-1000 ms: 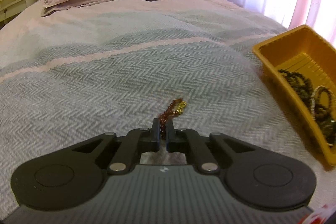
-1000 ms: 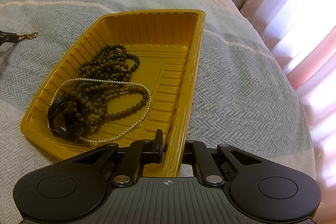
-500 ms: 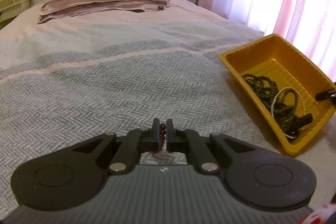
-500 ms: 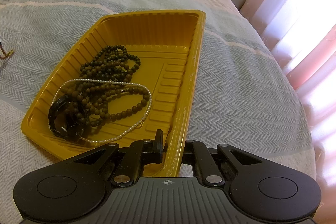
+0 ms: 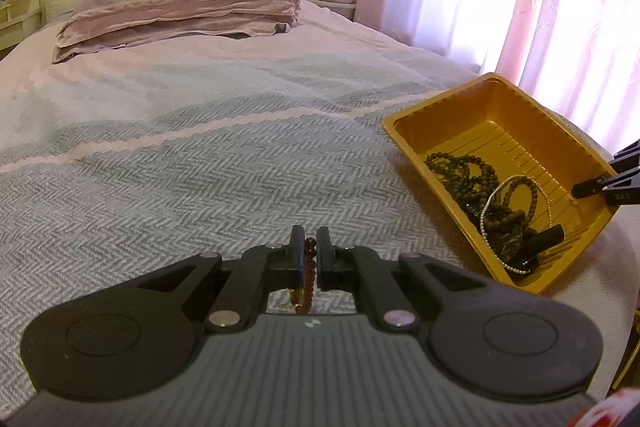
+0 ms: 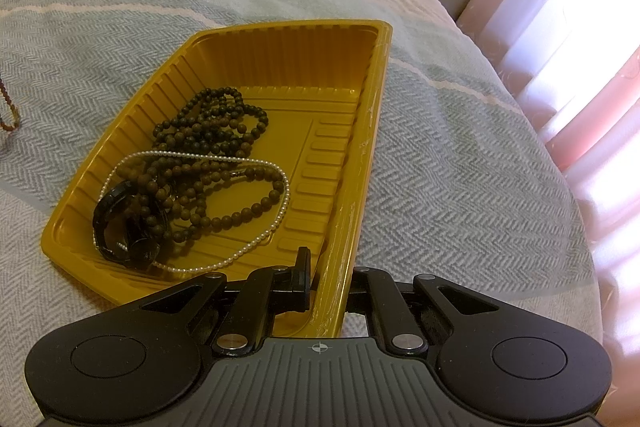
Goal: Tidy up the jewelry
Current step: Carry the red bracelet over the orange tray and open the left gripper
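1. Since a second ago the left gripper (image 5: 309, 246) has lifted the amber beads (image 5: 308, 267) off the blanket (image 5: 200, 163); they now dangle, pinched tight between its fingers.
2. Off to the right sits the tray (image 6: 360, 131), holding dark beads (image 6: 208, 131), pearls (image 6: 276, 223) and a black bangle (image 6: 120, 223).
3. Right gripper (image 6: 326, 267) is clamped on the tray's near rim, hasn't budged.

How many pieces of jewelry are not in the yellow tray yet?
1: the amber bead bracelet, hanging from the shut left gripper above the bedspread. Others may lie outside the views.
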`<act>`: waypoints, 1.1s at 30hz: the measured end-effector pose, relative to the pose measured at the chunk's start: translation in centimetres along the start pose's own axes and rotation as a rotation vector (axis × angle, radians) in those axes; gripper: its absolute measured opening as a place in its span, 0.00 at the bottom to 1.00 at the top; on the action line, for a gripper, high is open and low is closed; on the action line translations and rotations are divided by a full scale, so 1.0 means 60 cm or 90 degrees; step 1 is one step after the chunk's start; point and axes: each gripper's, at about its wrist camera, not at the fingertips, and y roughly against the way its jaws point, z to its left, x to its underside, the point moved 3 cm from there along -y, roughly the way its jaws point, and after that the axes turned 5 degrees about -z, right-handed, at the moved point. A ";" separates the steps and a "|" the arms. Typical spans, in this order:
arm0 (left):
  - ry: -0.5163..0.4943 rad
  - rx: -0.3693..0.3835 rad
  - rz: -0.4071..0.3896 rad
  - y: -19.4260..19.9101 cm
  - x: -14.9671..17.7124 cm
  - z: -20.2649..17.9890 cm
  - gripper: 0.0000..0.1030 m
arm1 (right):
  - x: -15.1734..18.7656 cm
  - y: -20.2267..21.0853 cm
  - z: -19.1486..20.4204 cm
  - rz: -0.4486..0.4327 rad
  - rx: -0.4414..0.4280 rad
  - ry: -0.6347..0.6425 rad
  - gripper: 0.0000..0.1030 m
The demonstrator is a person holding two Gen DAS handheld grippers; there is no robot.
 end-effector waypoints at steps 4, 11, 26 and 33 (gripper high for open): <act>0.005 0.006 -0.003 0.005 -0.005 0.004 0.04 | 0.000 0.000 0.000 0.001 0.000 -0.001 0.07; 0.012 0.021 -0.017 0.015 -0.028 0.000 0.04 | 0.000 0.000 0.000 0.000 0.000 0.000 0.07; -0.023 0.148 -0.033 -0.003 -0.077 -0.138 0.04 | 0.002 0.002 0.000 -0.005 -0.005 -0.002 0.07; -0.057 0.230 -0.022 -0.026 -0.084 -0.237 0.04 | 0.001 0.002 -0.001 -0.008 -0.007 -0.002 0.07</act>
